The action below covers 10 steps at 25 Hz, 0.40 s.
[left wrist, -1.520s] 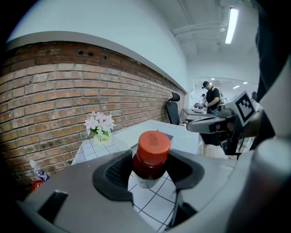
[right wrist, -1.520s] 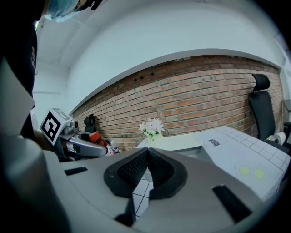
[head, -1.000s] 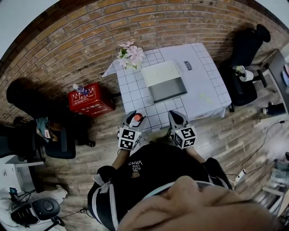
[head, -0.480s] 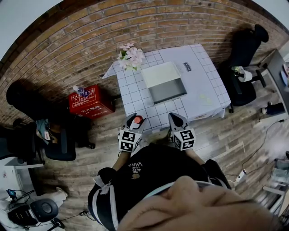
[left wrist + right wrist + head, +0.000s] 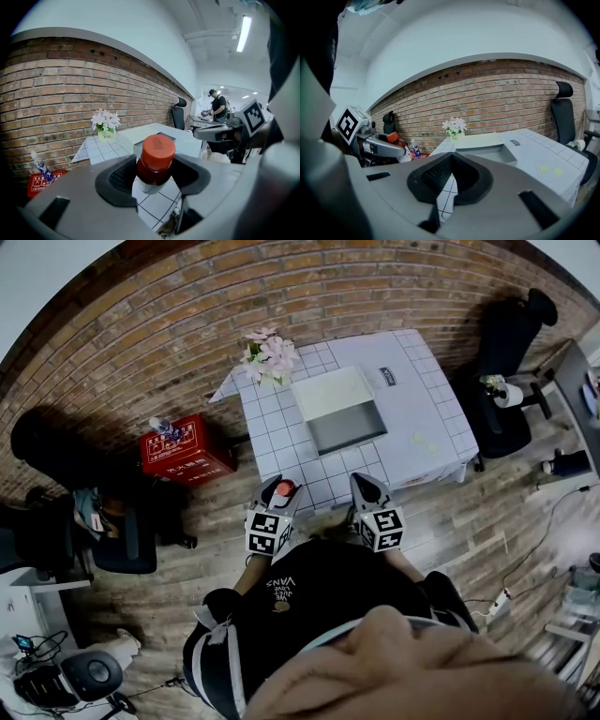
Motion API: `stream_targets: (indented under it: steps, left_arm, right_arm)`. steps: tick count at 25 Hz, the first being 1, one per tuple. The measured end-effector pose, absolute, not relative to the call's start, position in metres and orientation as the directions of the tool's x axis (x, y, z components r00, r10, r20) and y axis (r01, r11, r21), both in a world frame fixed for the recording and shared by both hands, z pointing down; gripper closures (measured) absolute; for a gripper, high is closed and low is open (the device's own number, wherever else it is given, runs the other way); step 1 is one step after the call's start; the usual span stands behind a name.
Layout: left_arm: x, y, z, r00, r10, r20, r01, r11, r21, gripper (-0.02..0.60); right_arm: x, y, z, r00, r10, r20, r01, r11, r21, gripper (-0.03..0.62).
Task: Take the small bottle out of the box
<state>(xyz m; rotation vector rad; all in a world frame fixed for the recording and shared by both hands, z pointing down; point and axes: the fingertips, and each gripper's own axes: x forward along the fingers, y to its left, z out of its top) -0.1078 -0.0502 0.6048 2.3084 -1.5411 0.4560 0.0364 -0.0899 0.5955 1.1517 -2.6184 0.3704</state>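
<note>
Stillness is the news in the head view: across the last second neither gripper has shifted, and both hang at the near edge of the table (image 5: 422, 399), close to the person's body. The left gripper (image 5: 278, 495) is clamped on the small bottle (image 5: 284, 488), whose red cap shows between its jaws. The bottle is well apart from the box (image 5: 349, 430), so I judge the task as good as done. The box stands open mid-table, its pale lid folded back, and its grey inside looks bare (the near wall hides a little).

From the left gripper view, the jaws press on the bottle below its cap and hold it upright, with flowers (image 5: 105, 123) beyond.

From the right gripper view, the right gripper (image 5: 450, 161) has its jaws together on nothing, and the box ahead shows no contents.
</note>
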Motion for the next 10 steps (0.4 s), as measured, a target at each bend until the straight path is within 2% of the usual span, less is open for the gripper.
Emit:
stream_targets:
  steps: [10]
  left_arm:
    - [-0.1040, -0.0547, 0.6066, 0.364, -0.822, 0.438, -0.928, -0.360, 0.096, 0.353]
  right_arm:
    - [0.0381, -0.0959, 0.5955, -0.652, -0.687, 0.320, -0.748, 0.652, -0.125, 0.599]
